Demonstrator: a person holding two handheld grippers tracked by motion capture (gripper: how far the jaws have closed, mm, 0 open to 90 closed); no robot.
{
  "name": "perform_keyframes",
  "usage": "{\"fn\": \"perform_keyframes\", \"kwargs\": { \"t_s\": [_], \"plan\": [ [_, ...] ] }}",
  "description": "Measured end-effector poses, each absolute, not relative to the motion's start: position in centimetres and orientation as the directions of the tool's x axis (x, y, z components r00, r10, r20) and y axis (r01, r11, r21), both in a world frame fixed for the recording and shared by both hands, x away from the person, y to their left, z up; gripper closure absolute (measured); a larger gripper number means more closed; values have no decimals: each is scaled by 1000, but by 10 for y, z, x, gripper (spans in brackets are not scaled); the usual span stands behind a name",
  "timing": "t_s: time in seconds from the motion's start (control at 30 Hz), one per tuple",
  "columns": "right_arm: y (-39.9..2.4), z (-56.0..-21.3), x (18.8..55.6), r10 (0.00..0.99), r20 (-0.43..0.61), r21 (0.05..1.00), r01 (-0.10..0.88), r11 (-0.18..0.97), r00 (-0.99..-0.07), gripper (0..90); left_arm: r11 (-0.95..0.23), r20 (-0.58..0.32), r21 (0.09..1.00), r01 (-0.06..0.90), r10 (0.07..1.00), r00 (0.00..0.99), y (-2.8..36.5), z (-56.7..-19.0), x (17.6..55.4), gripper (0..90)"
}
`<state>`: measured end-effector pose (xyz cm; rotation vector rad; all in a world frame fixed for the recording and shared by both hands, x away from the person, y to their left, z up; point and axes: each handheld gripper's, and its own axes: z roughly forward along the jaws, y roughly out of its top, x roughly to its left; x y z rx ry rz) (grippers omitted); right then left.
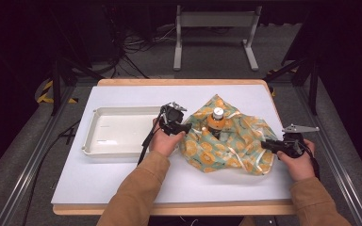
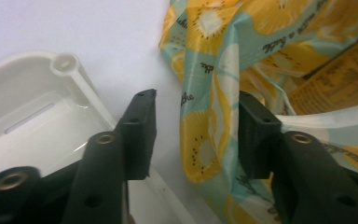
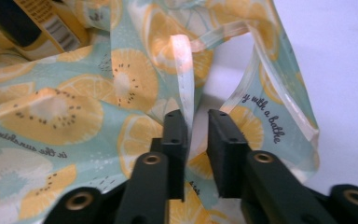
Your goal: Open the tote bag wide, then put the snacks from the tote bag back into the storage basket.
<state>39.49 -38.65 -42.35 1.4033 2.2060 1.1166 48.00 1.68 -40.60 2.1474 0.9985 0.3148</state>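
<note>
- Table (image 1: 122, 188) before me; tray (image 1: 92, 141) lies on its left half, bag (image 1: 238, 146) on its right half, crumpled and spread flat.
- Bottle (image 1: 216, 121) stands upright in the bag, toward its far-left part.
- Tray and bag sit side by side, a narrow strip of table between them.
- My left gripper (image 1: 185, 127) is between tray and bag, at the bag's left edge; in the left gripper view a fold of bag (image 2: 214, 116) lies between the jaws, tray (image 2: 70, 70) to their left.
- My right gripper (image 1: 265, 145) is at the bag's right edge; a bag strap (image 3: 184, 79) runs between its jaws.
- A stand (image 1: 214, 21) is on the floor behind the table.
</note>
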Motion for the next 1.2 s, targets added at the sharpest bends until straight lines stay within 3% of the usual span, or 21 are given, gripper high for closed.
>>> {"fn": "perform_keyframes", "kwargs": {
  "t_s": [0.1,0.27,0.83,1.2],
  "plan": [
    [-384,-420,393,858,157,764,610,209,-490,627,-420,-87,725,546,731,677,22,-398,474,399],
    [-381,-409,388,857,139,803,564,196,-496,545,-416,-75,748,516,721,689,26,-387,465,354],
    [-362,-375,369,782,75,883,405,235,-619,507,-400,-47,831,387,643,764,32,-349,434,343],
    [-366,-372,362,761,84,901,374,218,-644,485,-421,-36,851,313,548,836,19,-328,419,331]
  ]
}}
